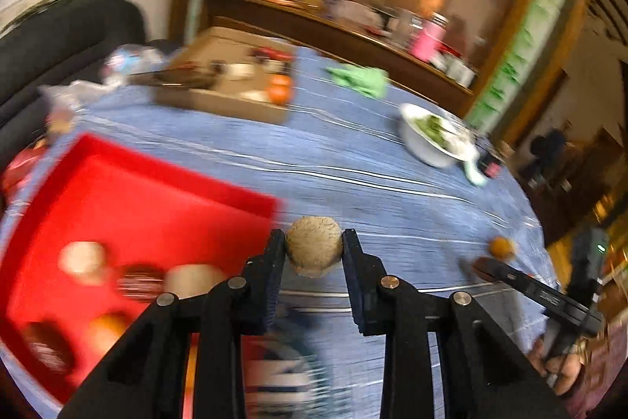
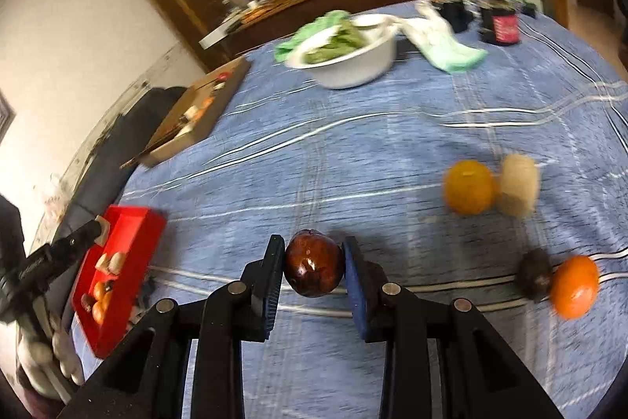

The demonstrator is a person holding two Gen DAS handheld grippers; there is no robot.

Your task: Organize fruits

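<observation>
My left gripper (image 1: 314, 248) is shut on a round beige fruit (image 1: 313, 245), held above the blue cloth just right of the red tray (image 1: 165, 183). The tray holds several fruits: pale ones (image 1: 83, 260), a dark one (image 1: 140, 280) and an orange one (image 1: 105, 332). My right gripper (image 2: 313, 269) is shut on a dark brown fruit (image 2: 313, 269) above the cloth. On the cloth to its right lie two oranges (image 2: 468, 187) (image 2: 574, 286), a beige fruit (image 2: 517, 190) and a dark fruit (image 2: 534, 274). The red tray (image 2: 135, 222) shows at the far left.
A white bowl of greens (image 2: 353, 61) and a green cloth (image 2: 451, 46) sit at the table's far side, with a dark jar (image 2: 502, 26). A cardboard box (image 1: 235, 77) stands at the back left. A dark sofa (image 1: 59, 38) lies beyond the table.
</observation>
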